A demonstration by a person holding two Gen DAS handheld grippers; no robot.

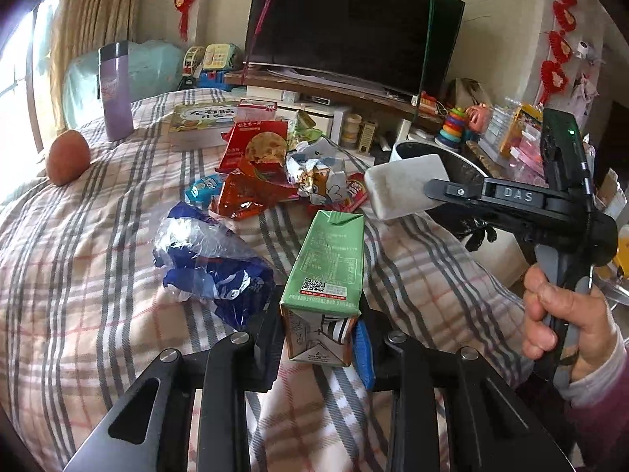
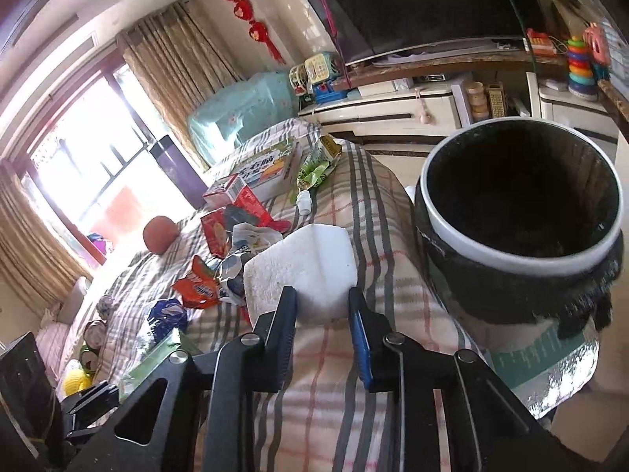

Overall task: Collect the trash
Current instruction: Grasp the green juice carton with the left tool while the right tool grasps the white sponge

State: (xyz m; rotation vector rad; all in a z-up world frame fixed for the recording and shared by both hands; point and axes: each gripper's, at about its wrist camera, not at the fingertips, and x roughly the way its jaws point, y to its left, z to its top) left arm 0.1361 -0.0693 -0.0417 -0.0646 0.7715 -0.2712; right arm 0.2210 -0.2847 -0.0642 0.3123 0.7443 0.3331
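My left gripper [image 1: 318, 334] is shut on a green drink carton [image 1: 328, 271] and holds it upright just above the plaid cloth. My right gripper [image 2: 322, 306] is shut on a white foam block [image 2: 302, 267], which also shows in the left wrist view [image 1: 405, 187], held in the air left of the trash bin. The black-lined trash bin [image 2: 523, 204] stands open at the table's right edge. A pile of crumpled wrappers [image 1: 275, 177] lies mid-table, with a blue plastic bag [image 1: 212, 263] nearer the left gripper.
On the plaid-covered table [image 1: 78, 295] are a purple thermos [image 1: 116, 90], an orange fruit [image 1: 67, 155] and a boxed book [image 1: 204, 122]. A television [image 1: 350, 27] stands on a cabinet with toys behind. A window with curtains [image 2: 98, 157] is on the left.
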